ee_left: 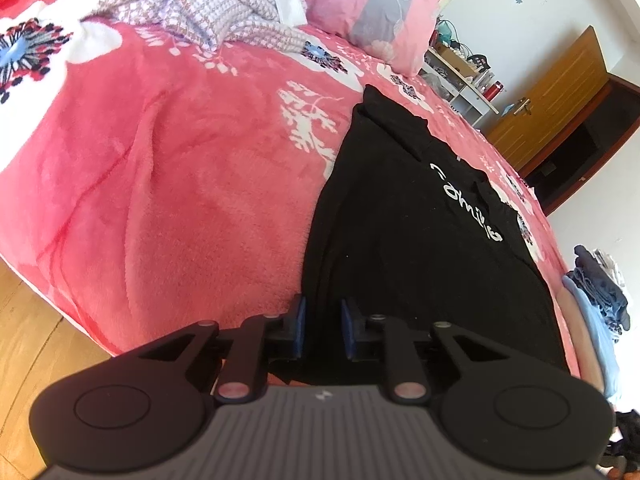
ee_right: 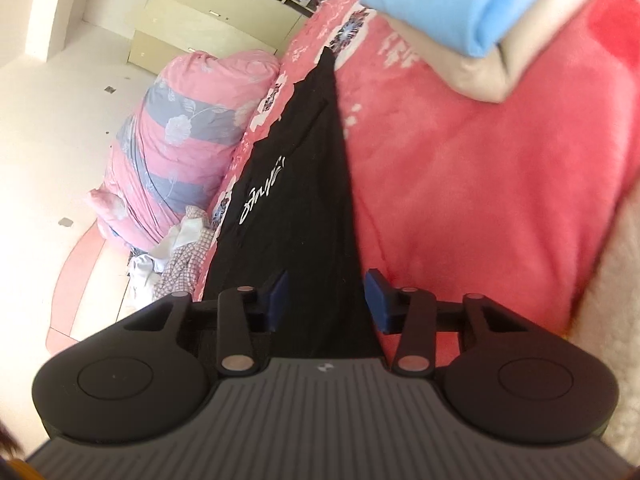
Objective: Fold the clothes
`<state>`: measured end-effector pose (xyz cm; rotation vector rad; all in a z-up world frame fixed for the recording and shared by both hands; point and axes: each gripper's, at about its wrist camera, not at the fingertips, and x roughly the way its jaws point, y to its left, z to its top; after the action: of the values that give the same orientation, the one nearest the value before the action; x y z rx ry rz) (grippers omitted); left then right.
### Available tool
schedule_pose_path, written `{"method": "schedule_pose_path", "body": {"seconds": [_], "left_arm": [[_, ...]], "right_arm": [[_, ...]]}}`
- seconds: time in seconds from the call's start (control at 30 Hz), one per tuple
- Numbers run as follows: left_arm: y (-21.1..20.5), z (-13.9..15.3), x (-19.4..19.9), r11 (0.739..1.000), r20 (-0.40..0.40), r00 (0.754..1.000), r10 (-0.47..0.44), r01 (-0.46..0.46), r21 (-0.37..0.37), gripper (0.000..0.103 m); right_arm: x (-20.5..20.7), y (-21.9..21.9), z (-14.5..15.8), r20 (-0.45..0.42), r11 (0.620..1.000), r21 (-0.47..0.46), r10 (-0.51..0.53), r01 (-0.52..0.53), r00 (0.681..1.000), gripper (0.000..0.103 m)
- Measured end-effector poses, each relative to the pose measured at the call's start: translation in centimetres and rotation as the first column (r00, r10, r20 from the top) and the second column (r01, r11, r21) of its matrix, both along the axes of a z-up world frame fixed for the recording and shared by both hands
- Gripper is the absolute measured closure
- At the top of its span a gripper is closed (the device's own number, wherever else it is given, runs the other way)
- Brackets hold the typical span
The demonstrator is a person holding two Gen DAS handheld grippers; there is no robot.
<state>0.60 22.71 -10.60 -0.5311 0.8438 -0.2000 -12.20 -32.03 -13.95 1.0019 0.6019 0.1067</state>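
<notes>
My left tool [ee_left: 323,326] tips downward over the near edge of the bed, its blue pads [ee_left: 301,322] narrowly apart with the hem of the black cotton garment with white lettering [ee_left: 404,216] lying between them; I cannot tell whether they pinch the cloth. My right tool [ee_right: 326,300] points more shallowly along the same black garment [ee_right: 304,200], which looks tilted in this view; its pads [ee_right: 376,300] stand clearly apart on either side of the cloth's edge, released, not pressing it. The garment lies flat on the pink-red fleece blanket with white flowers [ee_left: 180,180]. A crumpled checked knit piece [ee_left: 208,8] and a pink and grey floral pillow [ee_left: 368,12] sit further up the bed. A folded light-blue cloth on a beige one [ee_right: 460,12] rests to the right
</notes>
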Motion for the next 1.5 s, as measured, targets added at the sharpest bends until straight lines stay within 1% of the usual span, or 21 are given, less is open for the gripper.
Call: {"method": "schedule_pose_path", "body": {"seconds": [0.03, 0.07, 0.1, 0.2, 0.3, 0.33, 0.4, 0.47, 0.57, 0.7, 0.83, 0.9, 0.97, 1.03, 1.13, 1.2, 1.23, 1.33, 1.43, 1.47, 1.5], "left_arm": [[0.2, -0.1, 0.0, 1.0, -0.004, 1.0, 0.003, -0.003, -0.015, 0.084], [0.4, -0.1, 0.0, 1.0, -0.007, 1.0, 0.005, -0.006, -0.03, 0.084], [0.6, -0.3, 0.0, 0.999, -0.009, 1.0, 0.007, -0.008, -0.044, 0.084], [1.2, -0.6, 0.0, 0.996, -0.018, 1.0, 0.01, -0.011, -0.091, 0.084], [2.3, -1.1, 0.4, 0.984, -0.052, 0.999, 0.012, -0.021, -0.175, 0.084], [2.8, -1.2, 0.6, 0.978, -0.067, 0.998, 0.013, -0.027, -0.206, 0.085], [3.4, -1.5, 0.9, 0.968, -0.087, 0.996, 0.009, -0.031, -0.249, 0.086], [3.5, -1.5, 1.1, 0.97, -0.088, 0.996, -0.008, -0.014, -0.241, 0.086], [3.4, -1.5, 1.1, 0.974, -0.08, 0.996, -0.027, 0.008, -0.224, 0.085], [3.3, -1.8, 0.7, 0.975, -0.071, 0.997, -0.042, 0.025, -0.221, 0.084], [3.2, -1.8, 0.3, 0.975, -0.064, 0.996, -0.062, 0.046, -0.219, 0.082], [3.1, -1.7, 0.1, 0.974, -0.06, 0.996, -0.073, 0.058, -0.218, 0.075], [2.8, -1.6, -0.1, 0.975, -0.05, 0.995, -0.088, 0.075, -0.208, 0.059], [2.3, -1.4, -0.3, 0.976, -0.037, 0.994, -0.104, 0.095, -0.194, 0.056], [1.6, -1.5, -0.4, 0.982, -0.035, 0.994, -0.106, 0.099, -0.159, 0.061], [1.5, -1.5, -0.4, 0.986, -0.043, 0.995, -0.092, 0.085, -0.146, 0.072], [1.4, -1.5, -0.4, 0.987, -0.046, 0.995, -0.087, 0.079, -0.141, 0.079], [1.3, -1.3, -0.7, 0.988, -0.05, 0.996, -0.08, 0.073, -0.138, 0.092], [0.8, -0.5, -1.0, 0.992, -0.041, 0.996, -0.074, 0.07, -0.107, 0.095], [0.7, -0.2, -1.1, 0.992, -0.035, 0.997, -0.073, 0.069, -0.106, 0.095], [0.7, 0.1, -1.2, 0.99, -0.025, 0.997, -0.073, 0.069, -0.123, 0.095]], "right_arm": [[0.4, 0.2, -0.1, -0.019, 1.0, -0.018, 0.007, -0.007, 1.0, 0.063], [0.6, 0.5, -0.3, -0.046, 0.999, -0.034, 0.013, -0.015, 0.999, 0.067], [0.7, 0.7, -0.6, -0.062, 0.999, -0.035, 0.021, -0.023, 0.998, 0.067], [0.0, 1.3, -1.3, -0.08, 0.998, 0.017, 0.059, -0.058, 0.995, 0.069], [-0.8, 1.8, -2.3, -0.097, 0.992, 0.085, 0.097, -0.089, 0.99, 0.074], [-1.0, 1.9, -2.5, -0.096, 0.992, 0.094, 0.099, -0.09, 0.99, 0.076], [-1.3, 1.6, -2.4, -0.08, 0.993, 0.098, 0.079, -0.071, 0.994, 0.076], [-1.4, 1.2, -2.2, -0.063, 0.994, 0.094, 0.053, -0.047, 0.997, 0.076], [-0.9, 1.2, -2.4, -0.077, 0.994, 0.093, 0.066, -0.059, 0.995, 0.077], [-0.9, 2.1, -3.2, -0.093, 0.985, 0.144, 0.111, -0.097, 0.989, 0.077], [-1.6, 2.0, -3.3, -0.083, 0.984, 0.163, 0.081, -0.067, 0.993, 0.08], [-1.9, 1.7, -3.3, -0.076, 0.984, 0.176, 0.054, -0.04, 0.996, 0.08], [-2.0, 1.4, -3.5, -0.073, 0.982, 0.188, 0.037, -0.023, 0.997, 0.081], [-1.9, 1.5, -3.7, -0.073, 0.981, 0.196, 0.033, -0.018, 0.997, 0.081], [-1.7, 1.8, -3.9, -0.071, 0.977, 0.21, 0.046, -0.03, 0.996, 0.081], [-1.6, 2.0, -3.9, -0.068, 0.976, 0.211, 0.063, -0.047, 0.996, 0.081], [-1.6, 2.2, -3.9, -0.066, 0.976, 0.209, 0.072, -0.056, 0.995, 0.083], [-1.6, 2.4, -3.8, -0.047, 0.976, 0.206, 0.084, -0.072, 0.995, 0.093], [-1.6, 2.5, -3.6, -0.018, 0.976, 0.203, 0.088, -0.083, 0.996, 0.097], [-1.6, 2.5, -3.5, -0.007, 0.976, 0.202, 0.088, -0.085, 0.996, 0.098], [-1.6, 2.4, -3.3, 0.005, 0.975, 0.203, 0.087, -0.086, 0.996, 0.098]]}}
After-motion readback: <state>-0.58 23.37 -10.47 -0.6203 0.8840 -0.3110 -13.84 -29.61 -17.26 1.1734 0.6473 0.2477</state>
